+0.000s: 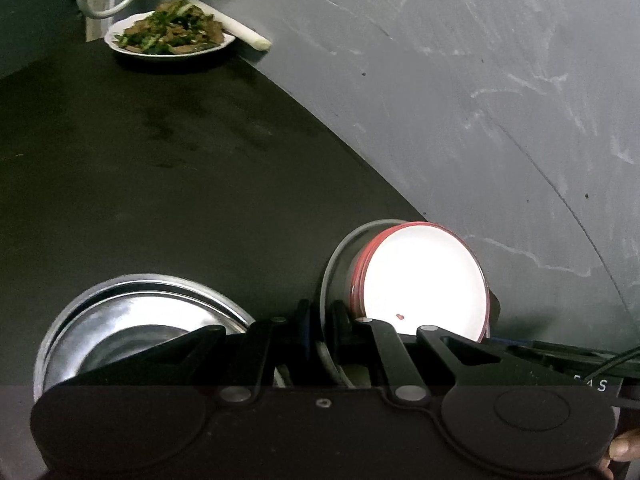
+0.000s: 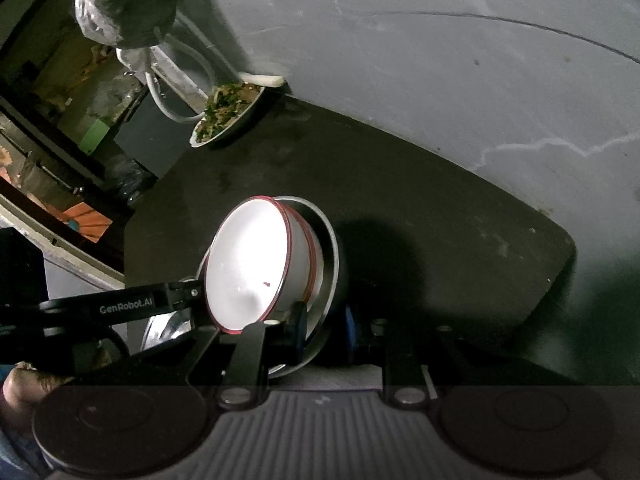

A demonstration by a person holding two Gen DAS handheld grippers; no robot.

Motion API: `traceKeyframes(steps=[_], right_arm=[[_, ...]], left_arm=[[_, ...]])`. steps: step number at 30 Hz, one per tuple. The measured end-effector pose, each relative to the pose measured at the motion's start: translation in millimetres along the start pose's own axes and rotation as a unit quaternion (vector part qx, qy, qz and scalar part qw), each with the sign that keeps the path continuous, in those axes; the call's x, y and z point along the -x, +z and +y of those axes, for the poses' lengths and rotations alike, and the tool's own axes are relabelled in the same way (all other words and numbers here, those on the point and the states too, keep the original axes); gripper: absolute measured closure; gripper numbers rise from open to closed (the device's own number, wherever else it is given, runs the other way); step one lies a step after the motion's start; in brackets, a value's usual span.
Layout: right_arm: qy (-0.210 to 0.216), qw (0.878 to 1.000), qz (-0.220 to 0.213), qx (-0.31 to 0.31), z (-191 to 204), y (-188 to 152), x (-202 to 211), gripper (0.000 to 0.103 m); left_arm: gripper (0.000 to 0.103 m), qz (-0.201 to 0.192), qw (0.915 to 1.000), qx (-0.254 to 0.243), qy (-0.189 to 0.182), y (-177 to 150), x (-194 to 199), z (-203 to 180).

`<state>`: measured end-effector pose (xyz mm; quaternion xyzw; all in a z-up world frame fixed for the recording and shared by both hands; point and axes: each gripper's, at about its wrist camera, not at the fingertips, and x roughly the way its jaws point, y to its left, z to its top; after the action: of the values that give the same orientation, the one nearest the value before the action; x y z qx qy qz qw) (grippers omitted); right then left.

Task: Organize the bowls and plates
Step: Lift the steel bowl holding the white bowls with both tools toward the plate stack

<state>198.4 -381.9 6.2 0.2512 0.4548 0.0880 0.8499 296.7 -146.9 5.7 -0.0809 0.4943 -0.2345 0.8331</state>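
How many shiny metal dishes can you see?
2. One steel bowl sits on the dark counter by the left gripper; one steel plate stands on edge behind the red-rimmed white bowl. More may be hidden.

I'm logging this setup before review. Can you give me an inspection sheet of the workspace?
Surface: dark counter, smudged.
Job's things: red-rimmed white bowl nested in a steel plate, both tilted; steel bowl on the counter.
Clutter: plate of cooked food, white stalk behind it.
Grippers: left gripper shut on steel plate rim; right gripper shut on the nested pair.
Cables: white hose looped at the back.
Surroundings: grey scuffed wall, plastic bag.
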Motion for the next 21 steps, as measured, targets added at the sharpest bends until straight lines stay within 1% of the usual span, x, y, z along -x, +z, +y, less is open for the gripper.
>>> traceKeyframes(steps=[10, 21], right_arm=[[0.022, 0.999, -0.001, 0.029, 21, 11, -1, 0.081], [0.044, 0.997, 0.014, 0.066, 48, 16, -11, 0.081]], left_arm=[[0.095, -0.029, 0.9993, 0.017, 0.016, 4, 27, 15], [0.095, -0.052, 0.9966, 0.049, 0.042, 1, 52, 36]])
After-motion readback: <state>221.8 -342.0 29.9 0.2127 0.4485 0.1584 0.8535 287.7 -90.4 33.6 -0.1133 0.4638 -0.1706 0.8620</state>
